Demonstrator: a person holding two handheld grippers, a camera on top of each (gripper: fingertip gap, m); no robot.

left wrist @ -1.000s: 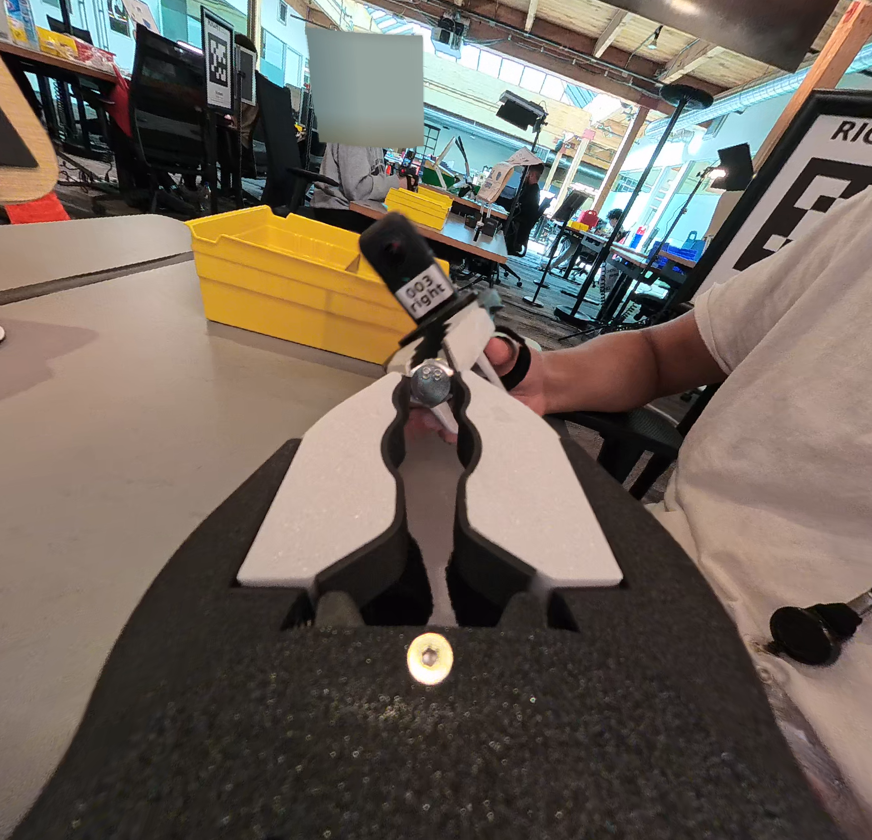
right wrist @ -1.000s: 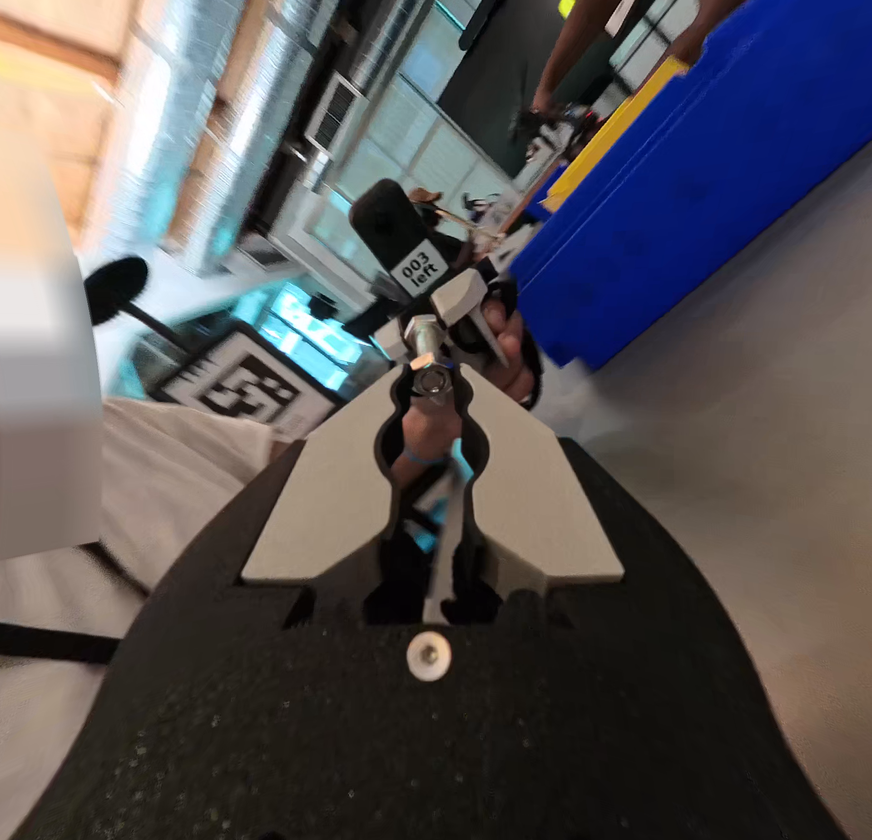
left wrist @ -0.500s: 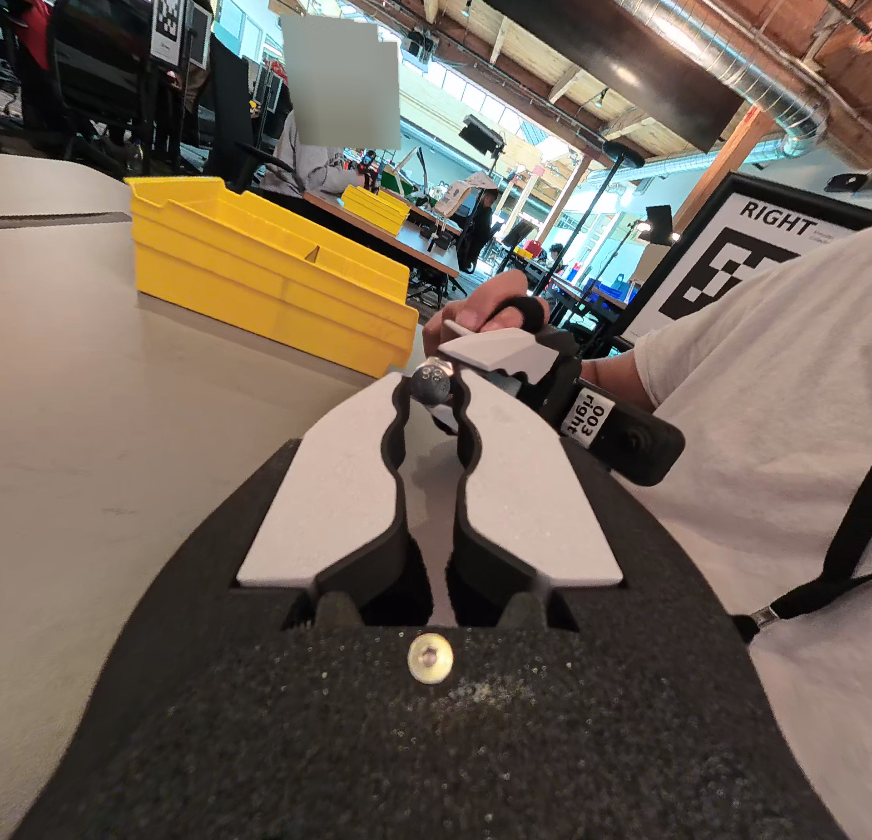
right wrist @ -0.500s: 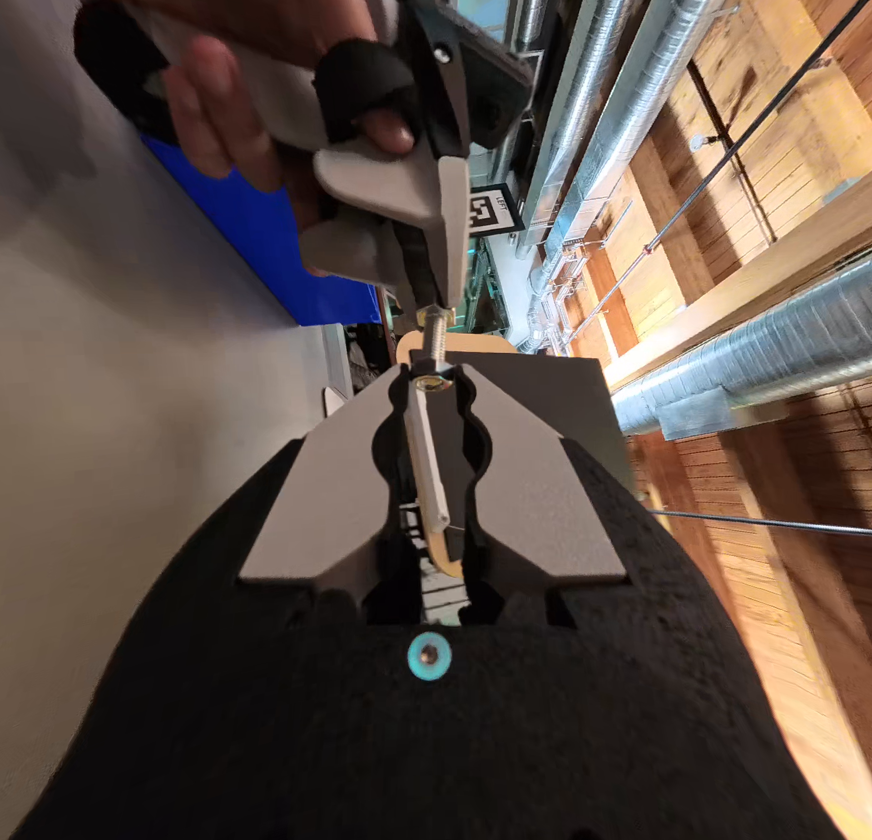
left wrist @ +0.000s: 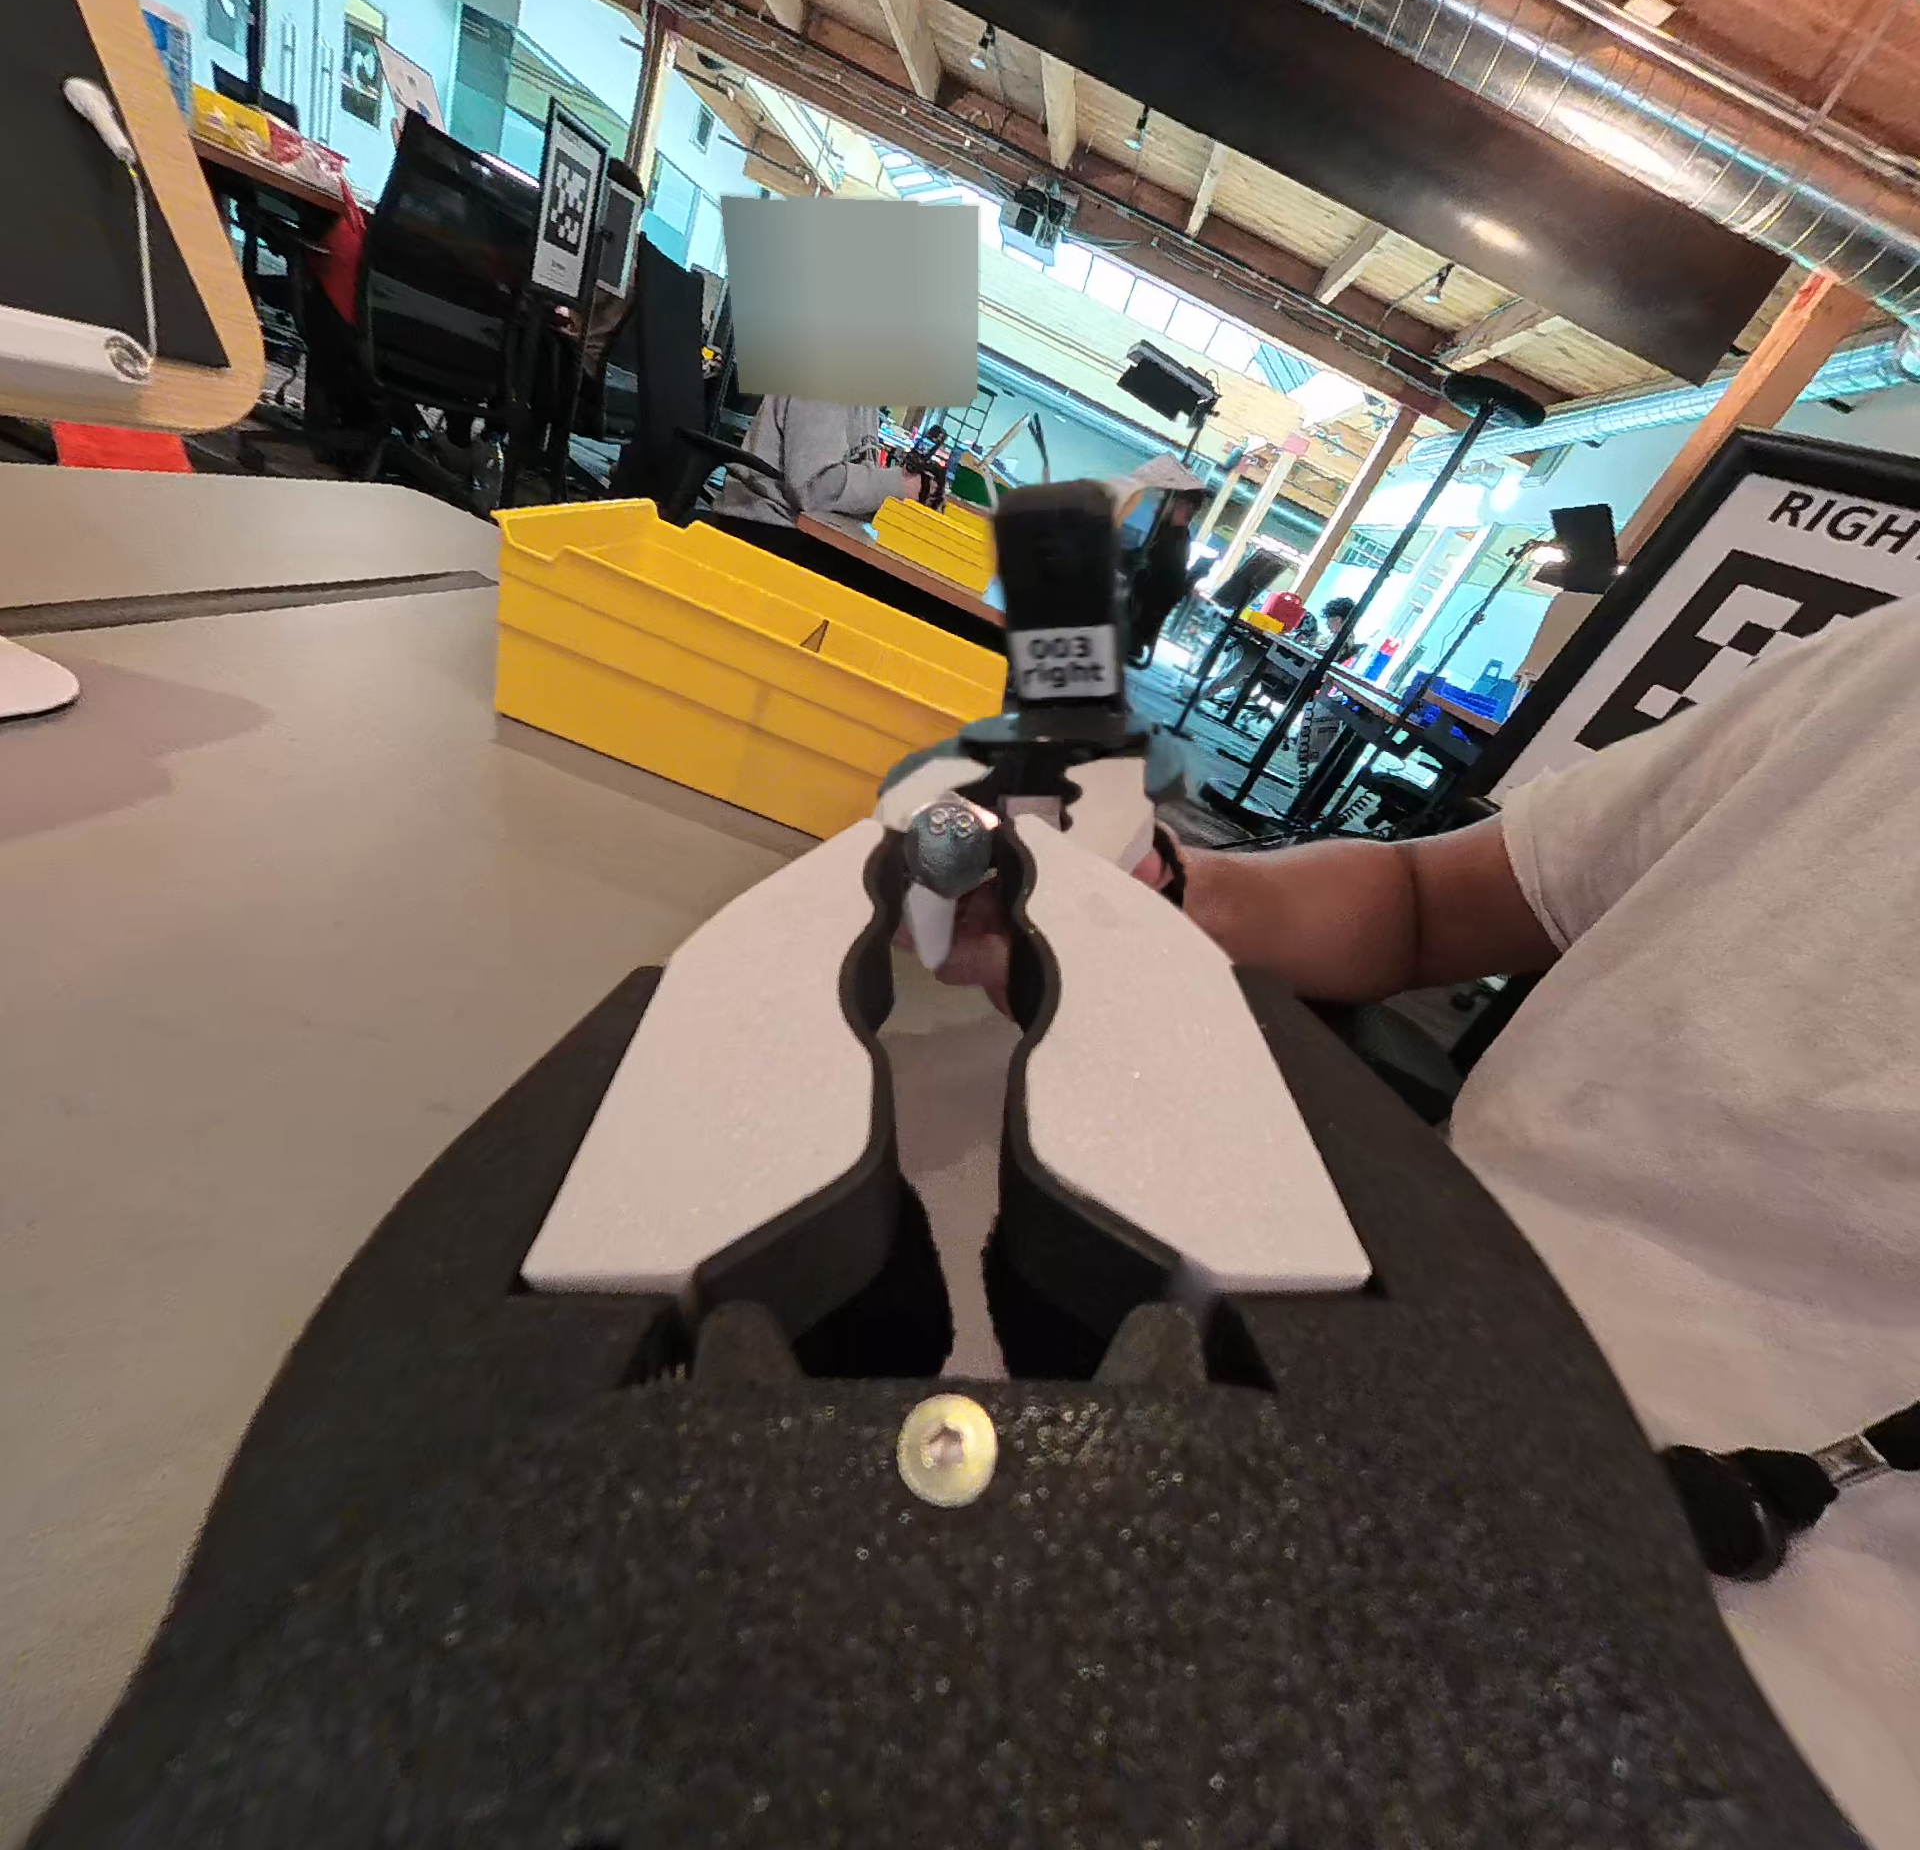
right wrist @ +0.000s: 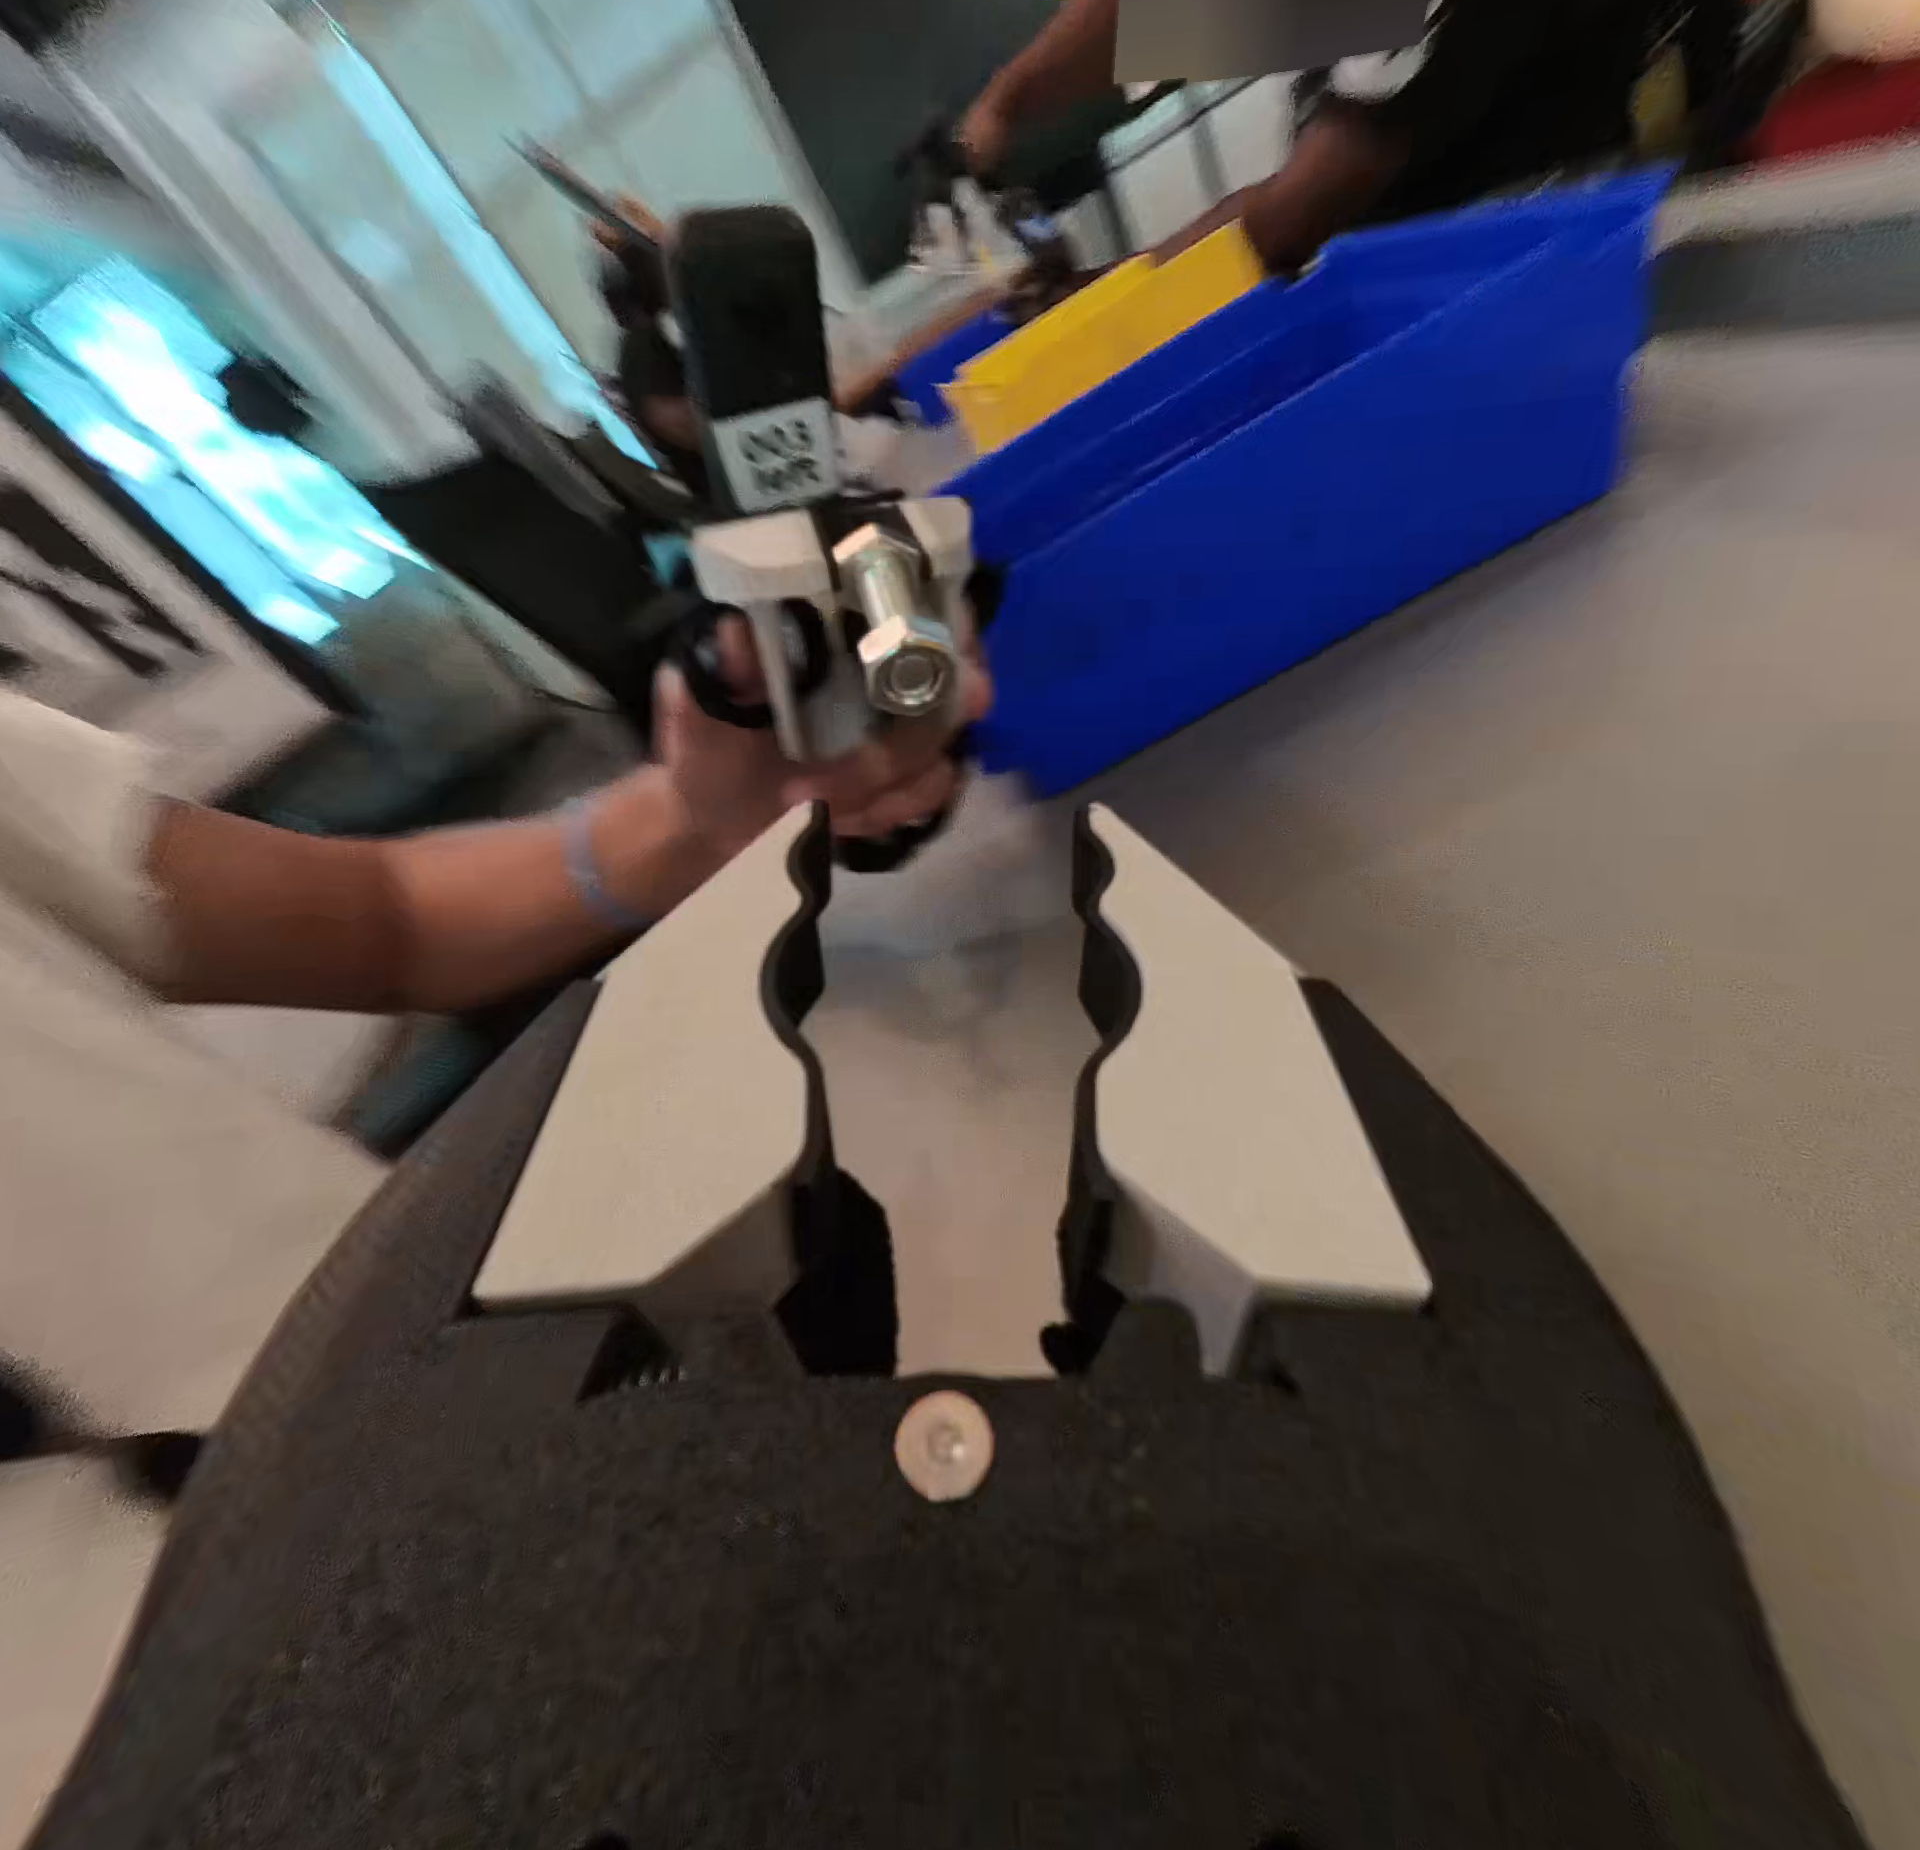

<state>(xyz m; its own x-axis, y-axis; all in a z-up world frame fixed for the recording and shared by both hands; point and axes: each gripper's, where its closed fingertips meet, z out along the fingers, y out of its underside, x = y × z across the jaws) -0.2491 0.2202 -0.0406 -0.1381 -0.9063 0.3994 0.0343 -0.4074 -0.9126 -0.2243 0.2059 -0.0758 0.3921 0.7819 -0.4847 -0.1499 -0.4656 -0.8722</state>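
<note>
The bolt (left wrist: 948, 850) is kept clamped by the left hand-held gripper (left wrist: 951, 855); its nut (right wrist: 906, 670) has been released by the right hand-held gripper (right wrist: 948, 844), now wide and bare.

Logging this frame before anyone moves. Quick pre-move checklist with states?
1. Left gripper jaws shut on the bolt: ok.
2. Nut on the bolt's end: ok.
3. Right gripper jaws open, nothing between them: ok.
4. Right gripper off the nut, gap showing: ok.
5. How tight the nut sits: cannot tell.
6. Blue bin right behind the left gripper, touching or not: cannot tell.
</note>
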